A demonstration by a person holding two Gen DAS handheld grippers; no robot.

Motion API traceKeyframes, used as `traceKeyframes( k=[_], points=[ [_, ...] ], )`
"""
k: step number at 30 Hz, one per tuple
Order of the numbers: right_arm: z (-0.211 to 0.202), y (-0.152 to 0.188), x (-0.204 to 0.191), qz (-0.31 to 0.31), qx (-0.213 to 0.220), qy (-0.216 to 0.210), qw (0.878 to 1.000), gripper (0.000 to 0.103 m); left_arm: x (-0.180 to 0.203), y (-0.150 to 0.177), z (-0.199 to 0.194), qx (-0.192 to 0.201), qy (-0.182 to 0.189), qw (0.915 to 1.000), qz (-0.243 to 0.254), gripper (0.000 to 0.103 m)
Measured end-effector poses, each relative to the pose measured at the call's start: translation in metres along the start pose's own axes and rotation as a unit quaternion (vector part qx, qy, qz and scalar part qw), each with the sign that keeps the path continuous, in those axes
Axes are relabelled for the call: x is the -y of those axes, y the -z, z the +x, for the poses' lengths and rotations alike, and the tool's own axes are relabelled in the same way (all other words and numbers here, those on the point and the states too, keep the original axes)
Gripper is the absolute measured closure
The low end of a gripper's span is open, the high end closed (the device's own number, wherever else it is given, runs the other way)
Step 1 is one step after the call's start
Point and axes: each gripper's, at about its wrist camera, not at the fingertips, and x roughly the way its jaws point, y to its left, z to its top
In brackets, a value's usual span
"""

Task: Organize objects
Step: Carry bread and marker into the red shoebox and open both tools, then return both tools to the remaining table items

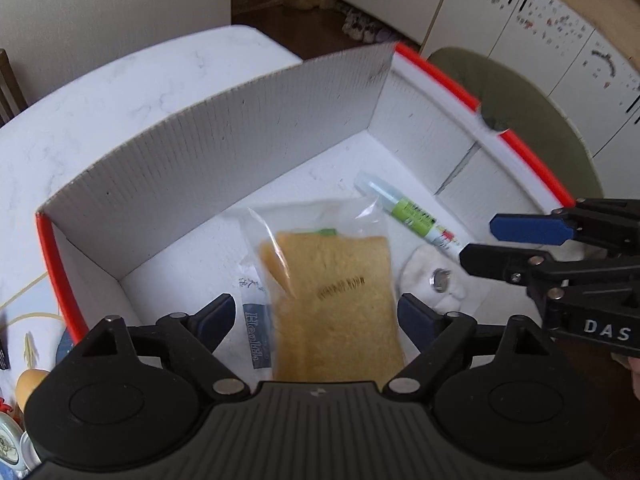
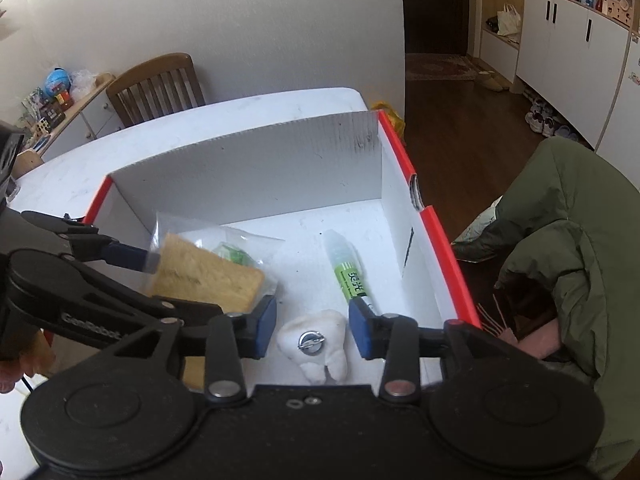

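A white cardboard box with red rims (image 1: 216,148) (image 2: 248,168) stands on the white table. Inside lie a bagged sandwich (image 1: 332,280) (image 2: 208,272), a green-labelled marker (image 1: 412,216) (image 2: 348,272) and a white tooth-shaped plush with a metal clip (image 1: 432,276) (image 2: 320,344). My left gripper (image 1: 316,316) is open, its fingers either side of the sandwich, which looks loose and blurred between them. My right gripper (image 2: 312,328) is open above the plush, and shows at the right of the left wrist view (image 1: 480,244).
A green jacket (image 2: 568,240) hangs over a chair right of the box. A wooden chair (image 2: 160,84) stands behind the table. Small items (image 1: 24,400) lie on the table left of the box. White cabinets (image 2: 568,44) line the far wall.
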Motion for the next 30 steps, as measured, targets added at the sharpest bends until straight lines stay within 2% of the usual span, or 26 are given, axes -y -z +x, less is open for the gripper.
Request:
traceKeyframes(
  k=[3, 5, 14, 18, 22, 24, 30],
  points=[
    [-0.009, 0.002, -0.002, 0.002, 0.009, -0.004, 1.0, 0.055, 0.0, 0.003, -0.013, 0.016, 0.014, 0.9997, -0.008, 0.014],
    [-0.015, 0.0, -0.005, -0.001, 0.015, -0.008, 1.0, 0.053, 0.0, 0.005, -0.026, 0.029, 0.017, 0.9994, -0.012, 0.01],
    [-0.042, 0.0, -0.029, -0.013, 0.043, -0.022, 0.999, 0.05, -0.005, 0.031, -0.078, 0.086, 0.03, 0.9958, -0.01, 0.01],
    [-0.056, 0.004, -0.046, -0.018, 0.062, -0.028, 0.998, 0.036, -0.014, 0.048, -0.102, 0.108, 0.029, 0.9936, -0.018, 0.01],
    [-0.067, 0.008, -0.067, -0.024, 0.073, -0.03, 0.997, 0.033, -0.027, 0.067, -0.126, 0.129, 0.017, 0.9911, -0.026, 0.01],
    [-0.071, 0.011, -0.078, -0.026, 0.08, -0.034, 0.996, 0.021, -0.034, 0.076, -0.136, 0.139, 0.004, 0.9898, -0.029, 0.01],
    [-0.077, 0.019, -0.123, -0.039, 0.087, -0.045, 0.994, 0.008, -0.064, 0.11, -0.167, 0.162, -0.017, 0.9858, -0.038, 0.01]
  ],
)
